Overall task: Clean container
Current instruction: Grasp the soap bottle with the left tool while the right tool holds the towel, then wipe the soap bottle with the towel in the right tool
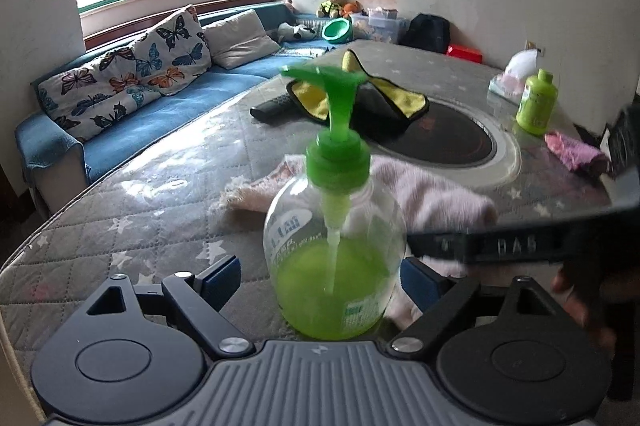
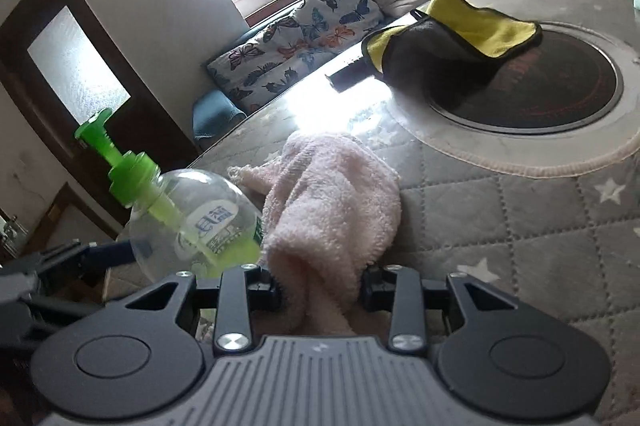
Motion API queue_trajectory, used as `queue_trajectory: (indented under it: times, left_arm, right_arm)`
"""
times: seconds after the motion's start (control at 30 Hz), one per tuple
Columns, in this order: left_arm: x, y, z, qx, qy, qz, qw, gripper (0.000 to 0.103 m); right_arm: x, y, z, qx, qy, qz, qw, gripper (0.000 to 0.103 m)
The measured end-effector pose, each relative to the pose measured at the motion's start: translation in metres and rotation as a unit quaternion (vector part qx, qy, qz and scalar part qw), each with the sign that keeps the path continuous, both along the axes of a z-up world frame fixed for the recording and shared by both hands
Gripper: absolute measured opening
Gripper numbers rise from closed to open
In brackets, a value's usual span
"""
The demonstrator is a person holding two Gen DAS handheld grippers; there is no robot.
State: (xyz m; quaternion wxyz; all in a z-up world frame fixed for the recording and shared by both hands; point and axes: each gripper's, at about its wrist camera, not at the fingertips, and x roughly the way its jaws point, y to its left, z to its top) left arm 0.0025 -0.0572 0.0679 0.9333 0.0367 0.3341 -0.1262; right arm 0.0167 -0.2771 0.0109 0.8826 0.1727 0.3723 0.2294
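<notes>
1. Quilted grey star-print cover lies over the table [image 1: 160, 194], with a blue sofa [image 1: 168, 98] and butterfly cushions [image 1: 132, 66] under the window behind.
2. Writing: the bottle [image 1: 334, 258] carries a white label with blue characters, too blurred to read; the right gripper's finger, crossing the left view, shows raised letters that look like "BAS".
3. The bottle stands upright on the table, long axis vertical, green pump [image 1: 334, 82] on top with its spout pointing left in the left view; green liquid fills its lower part.
4. The left gripper [image 1: 320, 276] has its blue pads on either side of the bottle's lower body; the pads are spread wide and I cannot tell whether they touch it.
5. The right gripper [image 2: 320, 286] is clenched on a pink towel [image 2: 336, 202], which is bunched between its fingers and lies against the bottle's side.
6. Beyond: a yellow-grey cloth [image 1: 360, 98] drapes over the black hob [image 1: 444, 134], a remote [image 1: 272, 106] beside it; a small green bottle [image 1: 537, 102], a tissue pack [image 1: 512, 82] and a purple rag [image 1: 572, 150] sit at far right.
</notes>
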Motion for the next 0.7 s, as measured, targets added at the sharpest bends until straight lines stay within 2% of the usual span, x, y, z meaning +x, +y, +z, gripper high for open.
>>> queue_trajectory:
  times: [0.3,0.37,0.47,0.57,0.63,0.7]
  left_arm:
    - [0.012,-0.004,0.005,-0.039,-0.007,0.036,0.9986,0.095]
    - [0.013,-0.004,0.005,-0.064,-0.01,0.036,0.9973,0.097]
    - [0.019,-0.003,0.003,-0.076,0.0,0.049,0.9959,0.099]
    - [0.025,-0.006,-0.001,-0.067,0.013,0.046,0.9966,0.096]
    - [0.026,-0.005,-0.004,-0.064,0.016,0.05,0.9966,0.088]
    - [0.025,-0.003,-0.006,-0.068,0.012,0.051,0.9963,0.088]
  right_arm:
    - [-0.007,-0.017,0.006,0.02,0.009,-0.031,0.999,0.034]
    - [-0.009,-0.021,0.007,0.02,0.009,-0.037,0.999,0.034]
    - [-0.011,-0.029,0.007,0.021,0.01,-0.045,0.999,0.034]
    - [-0.014,-0.037,0.008,0.021,0.01,-0.053,0.998,0.034]
    - [-0.015,-0.04,0.009,0.021,0.008,-0.056,0.998,0.034]
    - [-0.017,-0.043,0.009,0.024,0.007,-0.057,0.998,0.034]
